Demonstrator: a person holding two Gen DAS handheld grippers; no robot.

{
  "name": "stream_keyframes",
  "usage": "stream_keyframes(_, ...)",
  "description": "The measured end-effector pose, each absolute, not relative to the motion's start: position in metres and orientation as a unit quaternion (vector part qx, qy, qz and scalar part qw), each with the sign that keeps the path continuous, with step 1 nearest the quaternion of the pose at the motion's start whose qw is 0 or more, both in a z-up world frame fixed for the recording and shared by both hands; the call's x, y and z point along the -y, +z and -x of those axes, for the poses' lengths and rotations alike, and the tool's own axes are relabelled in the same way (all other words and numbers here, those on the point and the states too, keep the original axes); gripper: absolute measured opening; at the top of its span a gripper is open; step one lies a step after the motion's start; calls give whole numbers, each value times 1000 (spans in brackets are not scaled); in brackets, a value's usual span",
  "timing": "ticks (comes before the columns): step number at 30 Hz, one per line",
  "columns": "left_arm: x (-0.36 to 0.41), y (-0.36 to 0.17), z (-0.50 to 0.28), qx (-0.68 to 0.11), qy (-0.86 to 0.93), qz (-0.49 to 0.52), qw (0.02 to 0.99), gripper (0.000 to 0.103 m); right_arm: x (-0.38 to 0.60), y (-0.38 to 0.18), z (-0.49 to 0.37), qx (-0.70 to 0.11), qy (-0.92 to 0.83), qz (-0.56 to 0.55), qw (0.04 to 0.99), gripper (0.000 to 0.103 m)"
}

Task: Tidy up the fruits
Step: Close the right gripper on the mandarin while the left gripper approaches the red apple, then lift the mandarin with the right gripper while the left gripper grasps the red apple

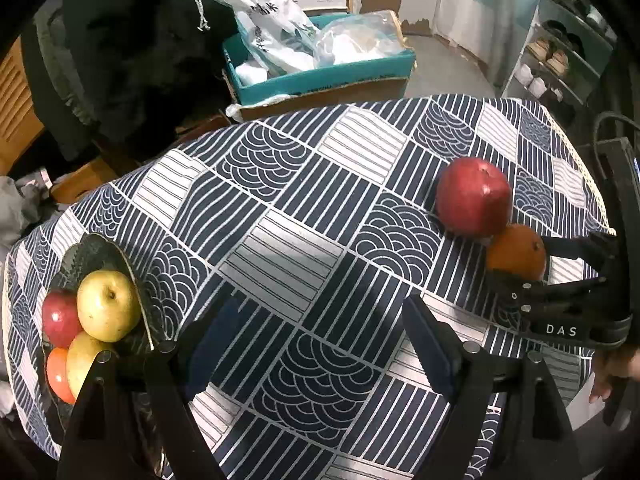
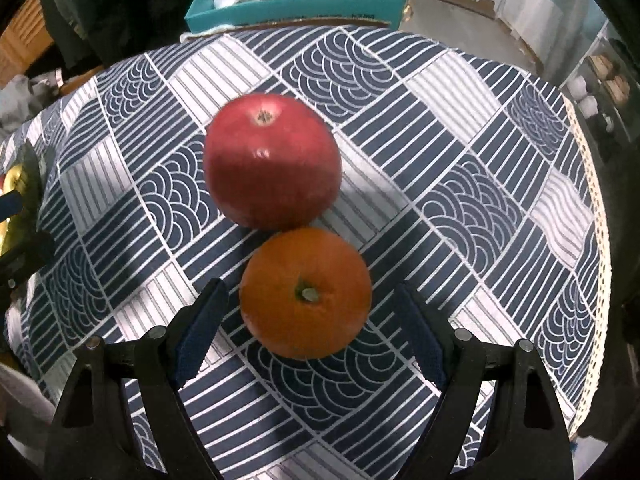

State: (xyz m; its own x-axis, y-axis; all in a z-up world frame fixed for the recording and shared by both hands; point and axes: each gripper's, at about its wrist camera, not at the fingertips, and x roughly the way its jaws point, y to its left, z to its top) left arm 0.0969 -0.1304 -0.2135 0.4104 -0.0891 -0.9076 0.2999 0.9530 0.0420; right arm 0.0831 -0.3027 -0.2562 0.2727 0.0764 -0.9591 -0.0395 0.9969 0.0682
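An orange [image 2: 306, 292] lies on the patterned tablecloth [image 2: 460, 152], touching a red apple [image 2: 272, 160] just beyond it. My right gripper [image 2: 310, 299] stands open around the orange, with a gap between each blue pad and the peel. The left wrist view shows the same orange [image 1: 516, 252] and red apple [image 1: 472, 196] at the right, with the right gripper [image 1: 536, 268] straddling the orange. My left gripper [image 1: 318, 308] hangs open over bare cloth, nothing between its fingers. To its left a dark bowl [image 1: 100, 248] holds a yellow apple [image 1: 108, 306], a red apple [image 1: 60, 318] and other fruit.
Beyond the table's far edge stands a teal box [image 1: 320, 76] stuffed with plastic bags. A dark coat [image 1: 120, 60] hangs at the back left, and a shoe rack [image 1: 560, 60] stands at the back right. The cloth's lace edge [image 2: 596, 220] marks the table's right side.
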Motion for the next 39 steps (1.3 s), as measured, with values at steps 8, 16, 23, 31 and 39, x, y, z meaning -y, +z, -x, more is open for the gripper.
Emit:
stream_keyframes(8, 138, -216, -98, -538, -130, -93, 828, 85, 305, -266, -87, -609, 49, -37, 790, 65)
stream_keyframes(16, 156, -215, -107, -543, -151, -69, 823, 85, 324, -256, -82, -603, 21, -37, 796, 64)
stream_keyframes(23, 183, -213, -113, -543, -176, -76, 817, 85, 360, -240, -81, -581, -6, -69, 811, 64)
stream_keyframes(31, 209, -210, -119, -539, -195, -88, 814, 85, 372, -238, -86, -575, -9, -74, 815, 64)
stream_keyframes(39, 240, -219, -127, -543, -216, -91, 806, 86, 402, -222, -82, -561, -39, -88, 823, 64)
